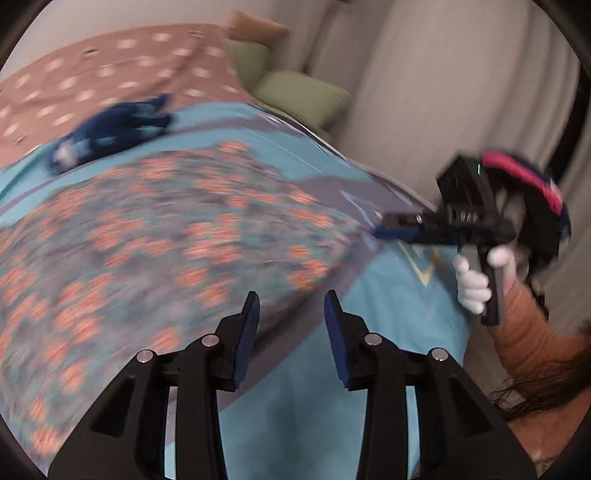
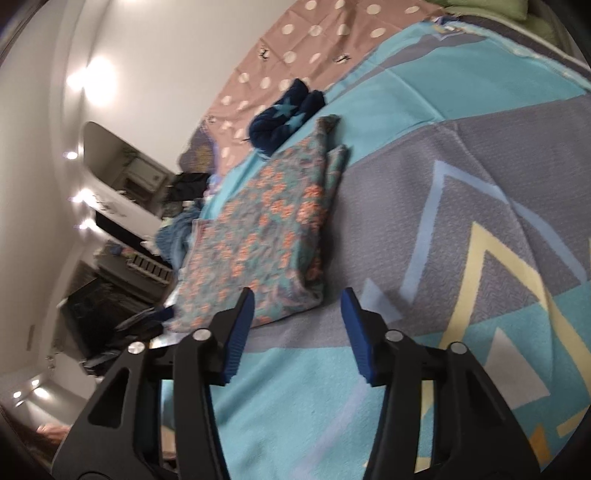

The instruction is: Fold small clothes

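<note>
A folded floral garment point(image 2: 258, 243), teal-grey with orange flowers, lies flat on the blue and grey blanket point(image 2: 461, 177); in the left wrist view it point(image 1: 147, 236) is blurred and fills the left half. My left gripper point(image 1: 291, 299) is open and empty, just above the garment's near right edge. My right gripper point(image 2: 297, 295) is open and empty, hovering over the blanket beside the garment's near corner. In the left wrist view the right gripper point(image 1: 380, 227) shows side-on at the right, over the blanket.
A dark blue bundle with light stars point(image 2: 286, 114) lies beyond the garment, at the edge of a pink dotted sheet point(image 2: 314, 33). Green pillows point(image 1: 295, 88) sit by the curtain point(image 1: 443, 92). Shelves and clutter point(image 2: 122, 258) stand left of the bed.
</note>
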